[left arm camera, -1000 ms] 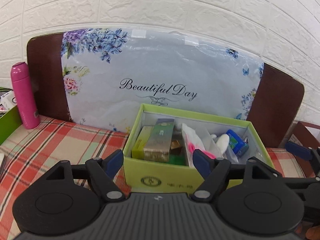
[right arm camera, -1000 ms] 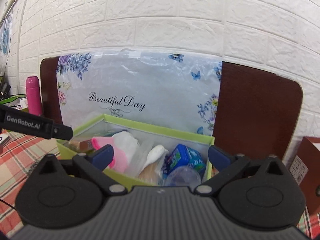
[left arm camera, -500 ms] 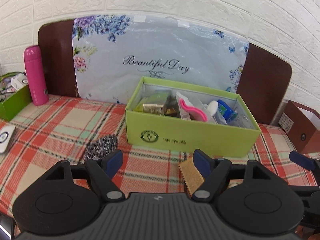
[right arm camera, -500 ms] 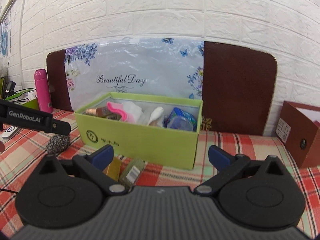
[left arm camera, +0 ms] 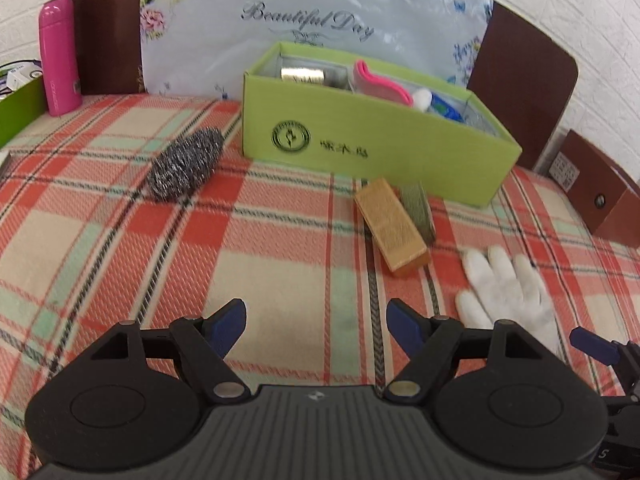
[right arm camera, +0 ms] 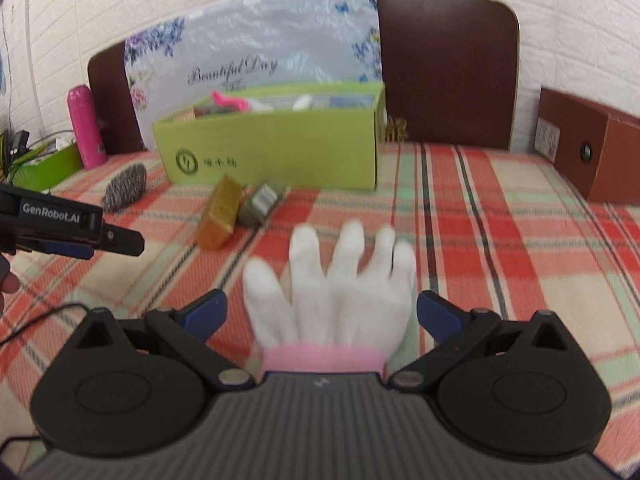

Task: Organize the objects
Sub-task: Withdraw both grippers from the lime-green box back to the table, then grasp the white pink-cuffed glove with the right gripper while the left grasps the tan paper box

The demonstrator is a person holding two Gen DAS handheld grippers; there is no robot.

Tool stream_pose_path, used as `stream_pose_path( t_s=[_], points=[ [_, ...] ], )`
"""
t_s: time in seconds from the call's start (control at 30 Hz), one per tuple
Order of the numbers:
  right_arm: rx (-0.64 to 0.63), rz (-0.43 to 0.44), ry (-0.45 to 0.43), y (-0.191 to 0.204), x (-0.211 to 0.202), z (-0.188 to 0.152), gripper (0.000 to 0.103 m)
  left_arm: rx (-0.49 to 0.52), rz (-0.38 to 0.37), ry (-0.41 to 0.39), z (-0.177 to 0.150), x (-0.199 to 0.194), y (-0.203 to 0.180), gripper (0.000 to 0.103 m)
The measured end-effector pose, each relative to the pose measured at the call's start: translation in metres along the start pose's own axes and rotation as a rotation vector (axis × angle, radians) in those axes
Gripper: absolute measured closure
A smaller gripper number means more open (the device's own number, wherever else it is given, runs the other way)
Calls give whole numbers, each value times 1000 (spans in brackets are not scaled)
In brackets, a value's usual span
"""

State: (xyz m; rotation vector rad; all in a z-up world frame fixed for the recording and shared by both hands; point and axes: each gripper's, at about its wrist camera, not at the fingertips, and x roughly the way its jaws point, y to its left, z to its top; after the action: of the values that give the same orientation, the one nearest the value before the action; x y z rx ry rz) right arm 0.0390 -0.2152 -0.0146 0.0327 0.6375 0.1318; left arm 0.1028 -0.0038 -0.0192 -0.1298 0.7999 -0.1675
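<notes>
A green open box (left arm camera: 372, 144) holding several items stands at the back of the plaid table; it also shows in the right wrist view (right arm camera: 272, 148). In front of it lie a tan block (left arm camera: 392, 224), a small olive box (left arm camera: 418, 208), a steel wool scrubber (left arm camera: 184, 164) and a white glove (left arm camera: 504, 292). In the right wrist view the glove (right arm camera: 340, 280), with a pink cuff, lies flat between my open right gripper's (right arm camera: 320, 312) fingers. My left gripper (left arm camera: 316, 320) is open and empty above bare cloth, left of the glove.
A pink bottle (left arm camera: 60, 56) and another green box (left arm camera: 18, 108) stand at the far left. A brown box (right arm camera: 588, 148) stands at the right. A floral plastic bag (left arm camera: 312, 16) leans on a brown board against the white brick wall.
Both grippers have pulled back from the green box and tilted down toward the table. The tan block, olive box, scrubber and glove have come into view. Both stay open.
</notes>
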Motion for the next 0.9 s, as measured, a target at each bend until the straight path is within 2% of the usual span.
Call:
stream_pose_path(
  t_s=[0.17, 0.37, 0.47, 0.57, 0.6, 0.63, 0.73, 0.77, 0.8, 0.87, 0.9],
  points=[
    [29, -16, 37, -4, 4, -15, 0, 9, -27, 11, -4, 5, -10, 23],
    [4, -39, 29, 1, 6, -14, 8, -27, -40, -28, 15, 17, -22, 23],
    [-17, -43, 28, 6, 6, -15, 22, -49, -49, -53, 26, 24, -27, 23],
    [-19, -29, 25, 7, 6, -15, 45, -44, -66, -47, 34, 36, -33, 23],
    [-12, -22, 22, 7, 5, -15, 61, -45, -67, -40, 37, 42, -34, 23],
    [-8, -18, 21, 7, 4, -15, 71, -47, -66, -33, 39, 46, -36, 23],
    [5, -4, 20, 5, 2, -15, 86, -47, -56, -17, 44, 57, -37, 23],
    [11, 2, 22, 5, 1, -15, 86, -47, -53, -11, 45, 59, -37, 23],
    [16, 9, 23, 4, 0, -16, 87, -49, -59, -8, 45, 61, -36, 25],
    [22, 23, 26, 4, -3, -17, 87, -56, -92, -5, 45, 60, -33, 43],
    [25, 30, 27, 5, -4, -17, 87, -58, -119, 2, 45, 60, -31, 55]
  ],
)
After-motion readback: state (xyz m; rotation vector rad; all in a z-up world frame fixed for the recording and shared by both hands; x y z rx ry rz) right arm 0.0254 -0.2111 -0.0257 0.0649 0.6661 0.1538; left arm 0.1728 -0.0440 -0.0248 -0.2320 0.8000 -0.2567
